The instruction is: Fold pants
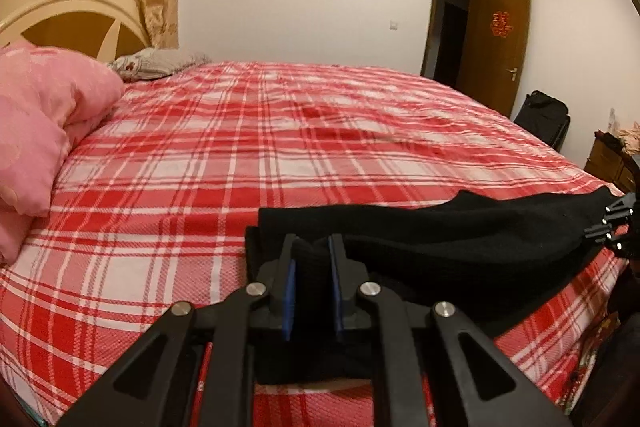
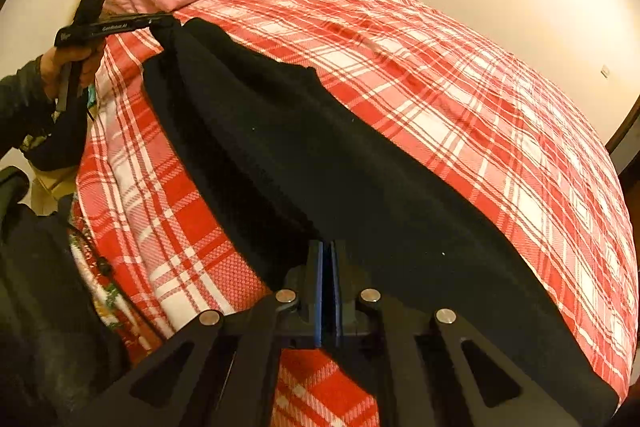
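Blue-padded fingers (image 1: 291, 283) of the left gripper (image 1: 313, 267) stand nearest the lens, drawn narrow onto a thick bunch of the black pants (image 1: 460, 247); cloth fills the gap between the pads. From that grip the garment runs forward and to the right of the tool, ending at the right gripper (image 1: 612, 223), visible at the far right edge of the left wrist view.

From the right wrist view, the right gripper (image 2: 329, 267) is likewise pinched onto the fabric, its pads almost together with only a thin layer between. Ahead and to its left the pants (image 2: 320, 155) stretch as a long dark band up to the left gripper (image 2: 160, 25), held by the person's hand (image 2: 64, 67).

Step in hand, as judged: both ends of the garment are held and it is stretched lengthwise, partly lifted off the plaid bedcover (image 1: 240, 155), in readiness for a fold. The next move probably calls for carrying one held end toward the other while keeping tension even, so the layers lie flat rather than bunching.

Edges and room: the pants lie close to the near edge of the bed (image 2: 120, 195), which falls away below and behind both tools. Forward of both grippers the bedcover is open and flat. A pink quilt (image 1: 44, 115) sits well to the left of the left tool, beside a grey pillow (image 1: 160, 65).
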A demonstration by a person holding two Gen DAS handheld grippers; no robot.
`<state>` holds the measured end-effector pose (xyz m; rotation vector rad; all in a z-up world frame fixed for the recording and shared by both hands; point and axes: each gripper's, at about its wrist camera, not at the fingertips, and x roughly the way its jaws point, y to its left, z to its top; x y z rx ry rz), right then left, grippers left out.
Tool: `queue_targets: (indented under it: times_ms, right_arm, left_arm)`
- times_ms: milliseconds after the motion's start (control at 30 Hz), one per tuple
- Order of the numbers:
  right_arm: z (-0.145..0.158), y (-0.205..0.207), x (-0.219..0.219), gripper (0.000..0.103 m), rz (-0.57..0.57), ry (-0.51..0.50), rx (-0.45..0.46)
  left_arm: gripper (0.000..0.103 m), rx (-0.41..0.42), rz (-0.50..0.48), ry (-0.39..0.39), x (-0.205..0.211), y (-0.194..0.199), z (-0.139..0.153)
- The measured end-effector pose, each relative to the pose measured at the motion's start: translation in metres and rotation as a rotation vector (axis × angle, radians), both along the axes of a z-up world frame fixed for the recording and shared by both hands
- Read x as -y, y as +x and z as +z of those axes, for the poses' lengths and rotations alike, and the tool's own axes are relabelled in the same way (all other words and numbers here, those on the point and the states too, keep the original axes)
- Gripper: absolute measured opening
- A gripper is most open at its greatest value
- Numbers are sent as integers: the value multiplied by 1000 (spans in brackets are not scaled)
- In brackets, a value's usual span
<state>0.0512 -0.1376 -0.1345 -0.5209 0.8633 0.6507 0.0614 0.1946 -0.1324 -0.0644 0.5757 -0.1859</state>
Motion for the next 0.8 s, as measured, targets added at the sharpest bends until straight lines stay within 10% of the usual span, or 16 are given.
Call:
queue_targets:
  times_ms: [367, 500, 800]
  right_arm:
    - [-40, 1, -4, 6, 37, -81, -78]
    - [-30, -1, -2, 57, 55, -72, -98]
    - [12, 3, 14, 59, 77, 32, -81]
  left_arm:
    - [20, -77, -2, 24, -1, -13, -30]
    - [45, -54, 28, 50, -8, -17, -25]
    - [54, -15, 112, 9, -54, -29, -12]
